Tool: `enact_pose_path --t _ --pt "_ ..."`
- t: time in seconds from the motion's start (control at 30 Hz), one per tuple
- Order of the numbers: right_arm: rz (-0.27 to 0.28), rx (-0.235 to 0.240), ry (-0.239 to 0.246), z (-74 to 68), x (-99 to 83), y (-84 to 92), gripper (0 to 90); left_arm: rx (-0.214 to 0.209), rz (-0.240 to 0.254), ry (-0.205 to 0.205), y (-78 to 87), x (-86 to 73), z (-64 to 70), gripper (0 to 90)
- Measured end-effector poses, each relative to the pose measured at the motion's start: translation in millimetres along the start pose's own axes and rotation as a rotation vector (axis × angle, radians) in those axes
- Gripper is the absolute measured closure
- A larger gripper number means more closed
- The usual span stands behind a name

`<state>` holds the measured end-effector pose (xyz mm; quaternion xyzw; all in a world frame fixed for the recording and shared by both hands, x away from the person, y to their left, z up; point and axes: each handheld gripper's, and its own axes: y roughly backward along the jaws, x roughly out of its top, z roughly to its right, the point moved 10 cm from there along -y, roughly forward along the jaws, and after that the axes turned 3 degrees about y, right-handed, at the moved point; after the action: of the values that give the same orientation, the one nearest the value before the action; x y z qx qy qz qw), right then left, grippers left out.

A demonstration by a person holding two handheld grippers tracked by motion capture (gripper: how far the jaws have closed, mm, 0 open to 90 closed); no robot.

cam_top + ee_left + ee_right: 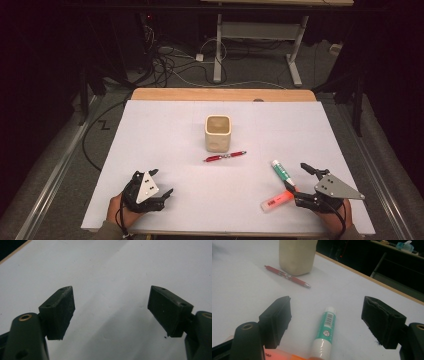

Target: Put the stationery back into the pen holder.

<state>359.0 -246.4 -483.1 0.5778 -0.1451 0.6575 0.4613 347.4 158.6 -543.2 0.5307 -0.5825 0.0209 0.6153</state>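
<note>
The green-and-white marker is lying between my right gripper's wide-open, empty jaws, its long axis running away from me toward the cream cup. An orange highlighter is touching its near end. I'm holding the left gripper well apart, also open and empty. The red pen is sitting clear, and bare table is lying open toward the cup.

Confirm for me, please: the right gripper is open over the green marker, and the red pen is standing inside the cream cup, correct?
Not quite: the red pen lies flat on the table in front of the cream cup, as the high view shows. The right gripper is indeed open over the green marker.
</note>
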Motion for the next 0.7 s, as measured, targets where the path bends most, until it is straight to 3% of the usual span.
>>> enact_pose_path --t 0.27,0.37,0.47,0.7 --pt "-0.014 0.005 0.000 -1.2 -3.2 -0.5 24.2 -0.043 -0.055 -0.006 -4.5 5.7 2.7 22.1" --pt "-0.015 0.011 -0.006 -3.6 -2.8 -0.5 24.3 -0.059 -0.077 -0.028 -8.4 16.2 4.2 23.1" --pt "-0.025 0.014 -0.002 -5.0 -5.4 0.2 24.5 -0.109 -0.087 -0.043 -14.8 29.3 11.7 25.4" --pt "-0.026 0.013 -0.002 -5.7 -4.5 1.2 24.5 -0.198 -0.110 -0.086 -43.3 68.4 22.6 26.7"
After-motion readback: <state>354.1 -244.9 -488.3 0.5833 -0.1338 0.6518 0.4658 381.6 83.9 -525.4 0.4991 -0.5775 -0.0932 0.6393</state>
